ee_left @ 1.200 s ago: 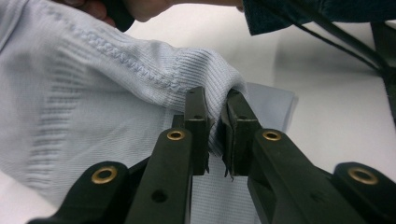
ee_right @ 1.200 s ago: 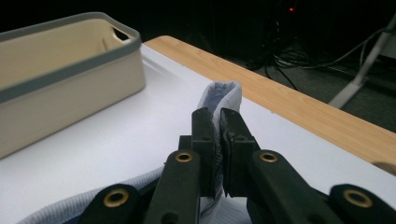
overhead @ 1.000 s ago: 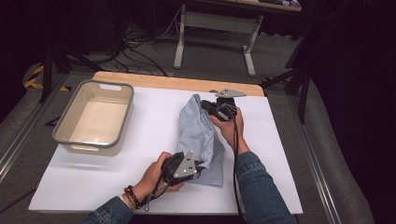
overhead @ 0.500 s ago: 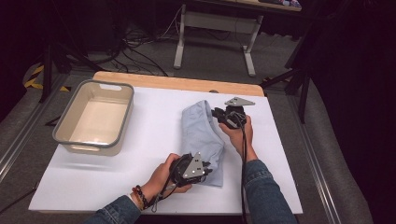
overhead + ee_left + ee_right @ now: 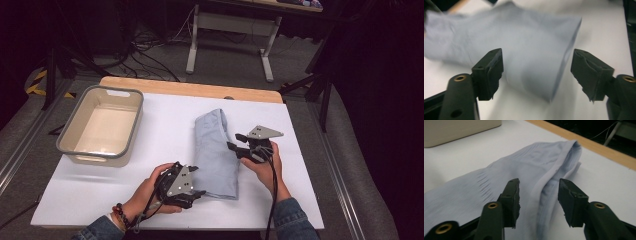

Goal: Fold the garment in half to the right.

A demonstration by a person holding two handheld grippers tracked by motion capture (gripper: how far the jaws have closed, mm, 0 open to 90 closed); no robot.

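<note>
- Folded light-blue garment (image 5: 217, 150) lies at centre frame on the white table (image 5: 150, 150).
- Left gripper (image 5: 192, 192), lower centre: jaws spread, at the garment's near corner.
- Right gripper (image 5: 239, 145), right of centre: jaws spread, astride its right edge.

The high view looks down and forward from above the person's side of the tabletop (image 5: 150, 150). It sits far back and takes in the whole top, the floor behind it and both hands.

The left gripper view rides low by the near edge. It looks past its own two jaws, very close to the near end of the folded blue cloth (image 5: 524, 50).

The right gripper view rides low at the cloth's right side. It looks along its jaws across the cloth toward the tub (image 5: 456, 130) and the far wooden edge (image 5: 599, 147).

All three views share the cloth.
</note>
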